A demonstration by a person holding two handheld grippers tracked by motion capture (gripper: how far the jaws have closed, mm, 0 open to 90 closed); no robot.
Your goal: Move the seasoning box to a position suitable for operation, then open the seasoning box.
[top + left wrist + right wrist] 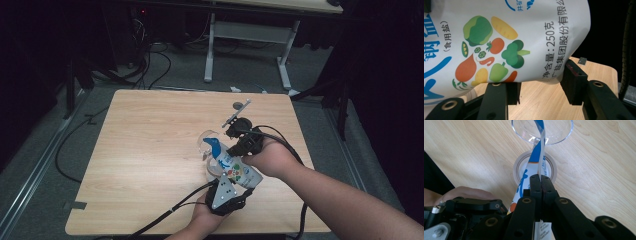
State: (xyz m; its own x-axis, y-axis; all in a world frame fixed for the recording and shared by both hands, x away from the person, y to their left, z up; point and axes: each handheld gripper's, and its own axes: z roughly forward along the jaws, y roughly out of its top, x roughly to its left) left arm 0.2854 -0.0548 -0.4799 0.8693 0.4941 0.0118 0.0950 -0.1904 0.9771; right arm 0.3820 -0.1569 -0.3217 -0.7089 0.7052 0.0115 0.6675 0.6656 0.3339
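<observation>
Now pouring: salt bag [231, 169] tipped over a clear bowl [206, 141] near the table's [150, 150] middle, mouth toward the rim. Left gripper [223, 192] about half open, jaws pressed on the bag's bottom end, holding it off the wood. Right gripper [540, 185] clamped flat on the bag's upper edge, steering that end above the bowl (a tape roll [534, 171] lying under the bag in the right gripper view). Next, probably: raise the bottom end higher, keep the mouth inside the rim, and watch for spill; no salt visible in the bowl yet.
</observation>
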